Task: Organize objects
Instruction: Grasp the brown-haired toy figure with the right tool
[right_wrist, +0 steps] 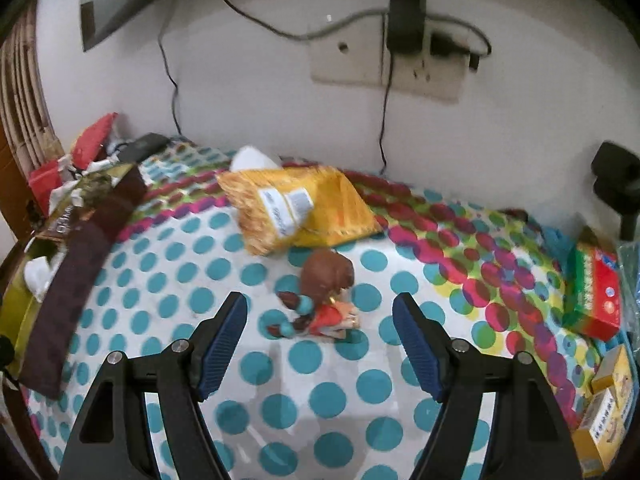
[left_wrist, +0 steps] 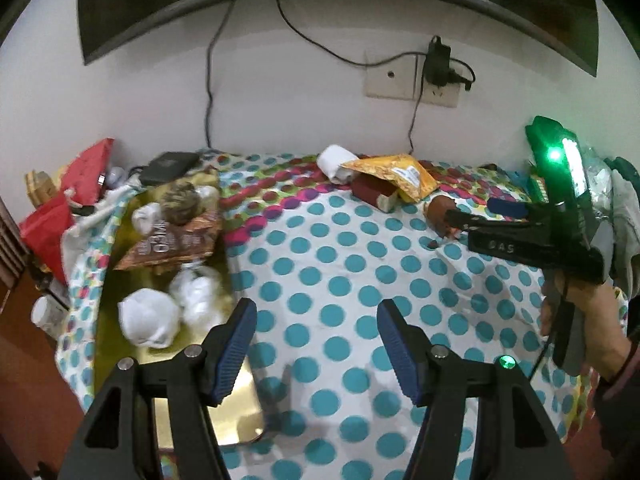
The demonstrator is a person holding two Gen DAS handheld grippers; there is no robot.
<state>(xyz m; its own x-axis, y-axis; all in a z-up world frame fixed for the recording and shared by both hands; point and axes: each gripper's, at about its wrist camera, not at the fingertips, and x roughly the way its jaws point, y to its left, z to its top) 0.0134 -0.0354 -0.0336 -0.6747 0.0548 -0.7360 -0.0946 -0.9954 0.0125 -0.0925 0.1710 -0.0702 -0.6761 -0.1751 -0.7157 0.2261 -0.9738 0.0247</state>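
Item: doll figurine (right_wrist: 320, 300), brown-haired, red dress, lying on its side on the polka-dot cloth (right_wrist: 320, 400).

Position relative to the right gripper (right_wrist: 320, 332): straight ahead, roughly centred between the two blue-padded fingers (right_wrist: 224, 340) and just beyond their tips. Long axis runs from the head, farther away, back toward the gripper — so it lies nearly along the fingers, not across them.

Right gripper: spread wide, holding nothing.

Left gripper (left_wrist: 316, 344): likewise wide apart and empty, over bare cloth, well apart from the doll; the right is clearly nearer.

Neighbours of the doll: yellow snack packet (right_wrist: 296, 208) just behind the head, near but apparently not touching. Open cloth on either side — room for both fingers.

Probable destination, as a judgement: gold tray (left_wrist: 236, 412) left of the doll, already holding white wads (left_wrist: 148, 320) and a brown box (left_wrist: 172, 244).
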